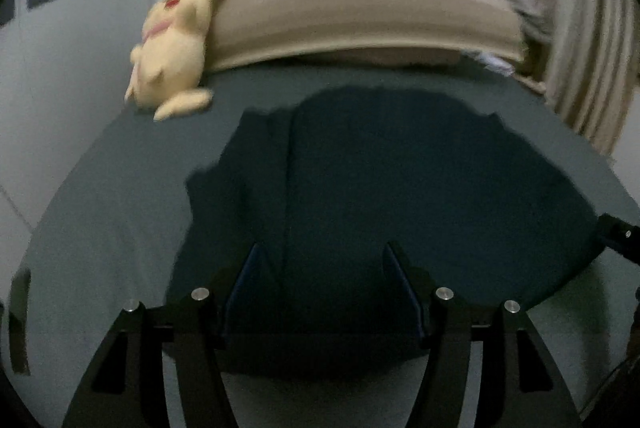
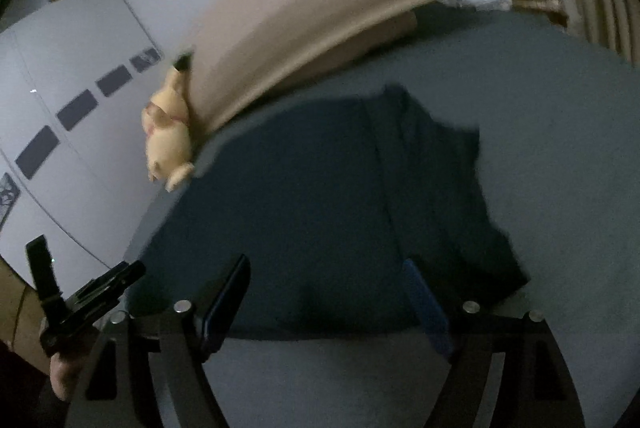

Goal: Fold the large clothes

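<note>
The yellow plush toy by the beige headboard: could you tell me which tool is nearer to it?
Left, as far as I can judge. The left tool sits nearer the yellow plush toy; the right tool is farther right.

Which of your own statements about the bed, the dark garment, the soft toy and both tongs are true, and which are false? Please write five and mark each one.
1. The dark navy cloth garment lies spread on the grey-green bed sheet. True.
2. The left tongs are shut on the garment. False: the jaws stand apart and hold nothing.
3. The pale yellow plush toy leans against the long beige padded headboard. True.
4. The right tongs are open. True.
5. The plush toy lies on top of the garment. False: it sits apart from it, at the sheet's far left corner.
</note>
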`<state>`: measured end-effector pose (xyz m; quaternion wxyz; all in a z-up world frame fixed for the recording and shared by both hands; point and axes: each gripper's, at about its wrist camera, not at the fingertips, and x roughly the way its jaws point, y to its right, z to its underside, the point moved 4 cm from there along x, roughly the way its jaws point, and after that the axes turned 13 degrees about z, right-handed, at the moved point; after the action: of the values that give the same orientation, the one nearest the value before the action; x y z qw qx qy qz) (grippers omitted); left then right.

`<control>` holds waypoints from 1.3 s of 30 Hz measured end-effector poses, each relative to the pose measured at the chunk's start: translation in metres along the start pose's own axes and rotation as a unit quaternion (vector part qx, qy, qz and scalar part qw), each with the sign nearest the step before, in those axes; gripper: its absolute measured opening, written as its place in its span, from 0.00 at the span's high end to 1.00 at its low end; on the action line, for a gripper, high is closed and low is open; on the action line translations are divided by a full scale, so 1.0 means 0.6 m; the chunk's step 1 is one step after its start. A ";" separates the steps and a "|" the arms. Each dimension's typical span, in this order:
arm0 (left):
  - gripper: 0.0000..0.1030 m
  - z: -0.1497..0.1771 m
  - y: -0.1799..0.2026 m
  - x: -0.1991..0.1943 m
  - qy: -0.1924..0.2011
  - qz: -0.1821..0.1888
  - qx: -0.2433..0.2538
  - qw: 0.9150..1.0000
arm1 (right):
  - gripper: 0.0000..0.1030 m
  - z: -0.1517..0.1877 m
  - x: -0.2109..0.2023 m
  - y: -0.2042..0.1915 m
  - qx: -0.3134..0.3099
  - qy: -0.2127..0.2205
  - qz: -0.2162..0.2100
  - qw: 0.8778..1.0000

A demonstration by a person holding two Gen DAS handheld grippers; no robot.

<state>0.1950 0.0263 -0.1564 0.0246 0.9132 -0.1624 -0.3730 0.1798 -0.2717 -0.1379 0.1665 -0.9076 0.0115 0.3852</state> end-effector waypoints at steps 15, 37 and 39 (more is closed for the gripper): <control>0.38 0.042 -0.078 -0.015 -0.005 -0.010 -0.071 0.997 | 0.16 -0.009 0.008 0.038 0.007 -0.007 0.018 1.000; 0.37 0.085 -0.158 -0.043 -0.032 -0.020 -0.182 0.983 | 0.14 0.012 0.031 0.054 0.021 -0.052 0.029 0.998; 0.37 0.082 -0.160 -0.043 -0.033 -0.024 -0.178 0.983 | 0.14 0.010 0.023 0.059 0.039 -0.053 0.021 0.998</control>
<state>0.1704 0.1289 -0.1902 0.1728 0.8847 -0.0721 -0.4268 0.1802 -0.3018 -0.1615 0.1936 -0.8785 0.0369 0.4352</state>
